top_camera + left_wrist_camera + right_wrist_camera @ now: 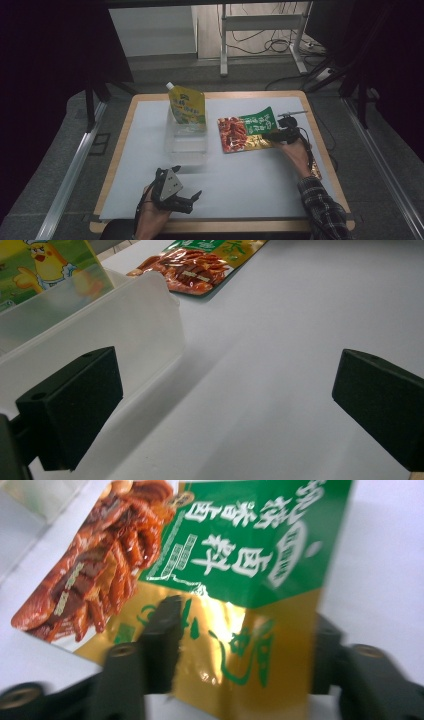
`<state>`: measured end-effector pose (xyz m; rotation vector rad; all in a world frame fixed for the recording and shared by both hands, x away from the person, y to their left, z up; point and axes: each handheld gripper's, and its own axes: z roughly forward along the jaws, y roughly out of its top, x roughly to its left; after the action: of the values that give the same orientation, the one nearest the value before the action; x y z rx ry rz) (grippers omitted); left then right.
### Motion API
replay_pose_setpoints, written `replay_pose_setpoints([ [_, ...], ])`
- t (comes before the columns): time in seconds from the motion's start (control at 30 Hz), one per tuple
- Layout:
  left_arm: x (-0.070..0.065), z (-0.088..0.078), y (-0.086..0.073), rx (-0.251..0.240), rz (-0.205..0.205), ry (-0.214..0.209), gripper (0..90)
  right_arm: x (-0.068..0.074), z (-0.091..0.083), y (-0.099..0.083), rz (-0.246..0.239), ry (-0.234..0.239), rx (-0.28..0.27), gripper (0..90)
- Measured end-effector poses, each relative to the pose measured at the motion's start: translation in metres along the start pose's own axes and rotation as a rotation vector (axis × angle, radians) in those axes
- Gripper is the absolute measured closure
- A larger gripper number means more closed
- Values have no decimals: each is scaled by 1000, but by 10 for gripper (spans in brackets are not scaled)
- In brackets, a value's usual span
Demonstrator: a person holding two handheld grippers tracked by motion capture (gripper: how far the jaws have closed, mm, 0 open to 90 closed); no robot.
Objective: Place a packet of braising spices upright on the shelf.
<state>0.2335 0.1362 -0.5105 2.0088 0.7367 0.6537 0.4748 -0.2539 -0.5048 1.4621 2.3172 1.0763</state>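
A: Nearest the camera in the high view, the person's left gripper (192, 200) sits low over the pale grey table mat (250, 190), its black jaws spread wide with nothing between them. It looks parked, kept out of the way while the other hand works.

B: Its own view agrees: bare mat between the jaws, and just beside one jaw the wall of the clear plastic rectangular container (100, 330).

A: Farther out on the right, the right gripper (267, 136) has the near edge of the flat foil snack pouch, green and gold with a picture of red meat strips (246, 133). The pouch lies mostly on the mat, just right of the container.

B: In the right gripper view the jaws stand about half open, one on each side of the pouch's gold end (240, 645), which bends up between them. They appear to press its edges, so he would call it gripped, probably to lift it toward the container.

A: That fits. The yellow spouted stand-up pouch with green print (187, 105) already stands in the container (186, 137), leaning on its far wall.

B: Beyond that, the mat covers a wooden-edged table (320, 145). Behind it are grey carpet, white metal desk legs (222, 40) and loose cables (265, 45) on the floor, with dark curtains at both sides.
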Motion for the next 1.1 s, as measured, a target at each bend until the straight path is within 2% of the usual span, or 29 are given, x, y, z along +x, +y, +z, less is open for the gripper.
replay_pose_setpoints([
  [0.13, 0, 0, 0, 1, 1, 1, 0, 0, 0, 0, -12, -35, -13, 698],
  [0.33, 0, 0, 0, 5, 9, 2, 0, 2, -1, 1, -28, -55, -15, 871],
  [0.47, 0, 0, 0, 2, 8, 4, 0, 6, -4, 2, -37, -68, -21, 887],
  [0.57, 0, 0, 0, 2, 9, 4, 0, 9, -10, 7, -50, -59, -38, 888],
  [0.73, -1, -1, 0, -3, 7, 3, 0, 13, -22, 14, -34, -26, -77, 887],
  [0.87, 0, -1, 0, -3, 5, 7, 0, 20, -29, 18, -78, -16, -105, 887],
  [1.1, 2, -3, 0, -13, -13, 19, 0, 31, -44, 28, -112, 10, -163, 888],
])
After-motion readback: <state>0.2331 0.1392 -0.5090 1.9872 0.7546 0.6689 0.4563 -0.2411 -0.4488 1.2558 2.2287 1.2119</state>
